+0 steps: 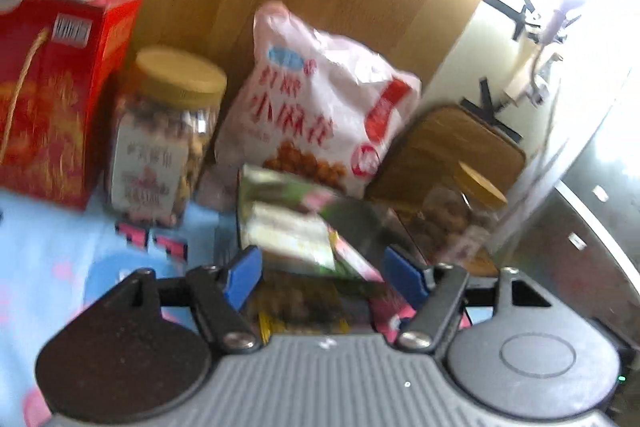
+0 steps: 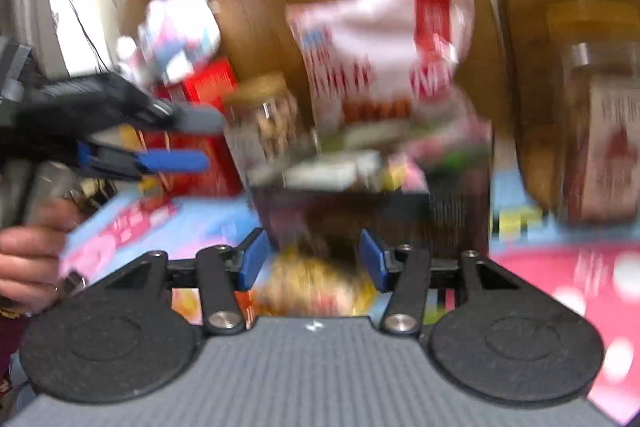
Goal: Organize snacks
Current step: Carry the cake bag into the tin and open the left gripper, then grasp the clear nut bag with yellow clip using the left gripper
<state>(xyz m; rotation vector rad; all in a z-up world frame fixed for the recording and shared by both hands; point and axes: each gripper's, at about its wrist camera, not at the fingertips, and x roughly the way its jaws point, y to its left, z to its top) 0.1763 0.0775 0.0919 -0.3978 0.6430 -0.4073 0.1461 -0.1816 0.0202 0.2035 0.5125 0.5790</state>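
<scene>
**The snack basket is sitting straight ahead of both tongs**

I am looking along my left gripper (image 1: pixel 322 277). Its blue pads are standing apart and nothing is being squeezed between them. A yellow snack pack (image 1: pixel 300 311) is lying low under the gap, but I am not seeing the pads press on it.

My right gripper (image 2: pixel 316 263) is looking the same: pads apart, gripping nothing, with a blurry yellow packet (image 2: pixel 316 287) lying below them.

Just past both tongs the dark mesh basket (image 2: pixel 452 211) is sitting on the blue cloth (image 1: pixel 48 247), with flat snack packs (image 1: pixel 288 227) piling up in it. Its long side is running across my view, left to right. In the right view my left gripper is hanging off to the left of the basket, so I am judging the right one to be lined up better with it.

Behind the basket the big white snack bag (image 1: pixel 320 99) is standing up, with a jar with a tan lid (image 1: pixel 164 139) and a red box (image 1: pixel 56 95) to its left. Another jar (image 1: pixel 460 215) is sitting to the right.
</scene>
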